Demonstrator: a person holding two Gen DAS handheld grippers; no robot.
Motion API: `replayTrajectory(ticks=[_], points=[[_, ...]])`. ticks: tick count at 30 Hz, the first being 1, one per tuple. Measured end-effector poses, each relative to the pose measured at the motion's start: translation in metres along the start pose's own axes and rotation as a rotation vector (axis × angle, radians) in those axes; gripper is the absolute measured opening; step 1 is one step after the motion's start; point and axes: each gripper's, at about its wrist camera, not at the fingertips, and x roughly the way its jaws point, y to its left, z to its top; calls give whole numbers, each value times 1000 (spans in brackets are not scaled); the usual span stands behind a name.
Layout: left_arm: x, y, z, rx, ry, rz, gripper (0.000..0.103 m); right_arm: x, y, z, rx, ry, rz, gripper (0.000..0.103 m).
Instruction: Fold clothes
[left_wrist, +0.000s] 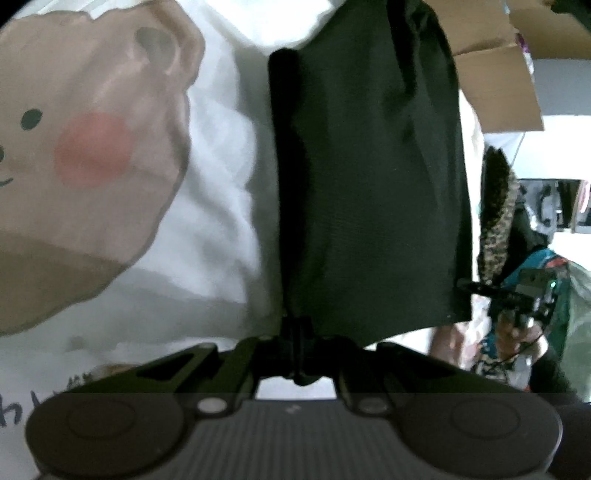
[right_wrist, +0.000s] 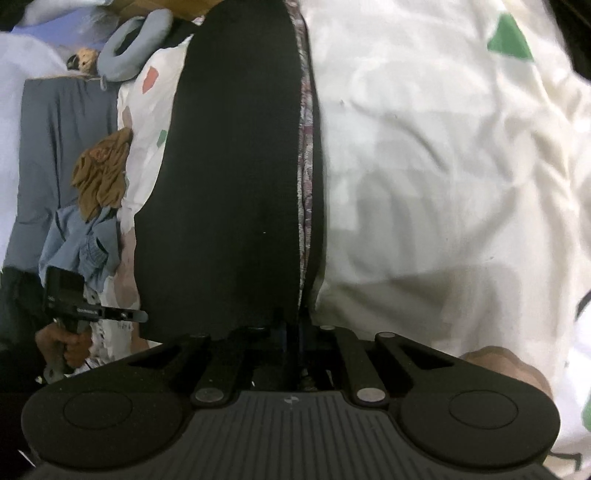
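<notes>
Closest to my lens, the left hand-held gripper (left_wrist: 297, 354) is clamped on the bottom edge of a dark garment (left_wrist: 365, 177), which runs lengthwise straight away from me, up the frame. My right hand-held gripper (right_wrist: 295, 347) is likewise closed on the black cloth, its patterned inner band (right_wrist: 306, 177) running the same way. The garment lies over a white bedsheet (right_wrist: 443, 166) printed with a bear (left_wrist: 85, 147). Other clothes (right_wrist: 99, 173) are heaped at the left of the right view.
</notes>
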Motion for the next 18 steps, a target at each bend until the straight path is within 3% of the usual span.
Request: replayTrajectory(ticks=[9,18], points=[[-38,-2,-3,27,-16,-31,2,-15,19,-14,6,1,48,2],[-50,10,-18,23,54,-42,2,-13,22,-41,22,84,87,2]])
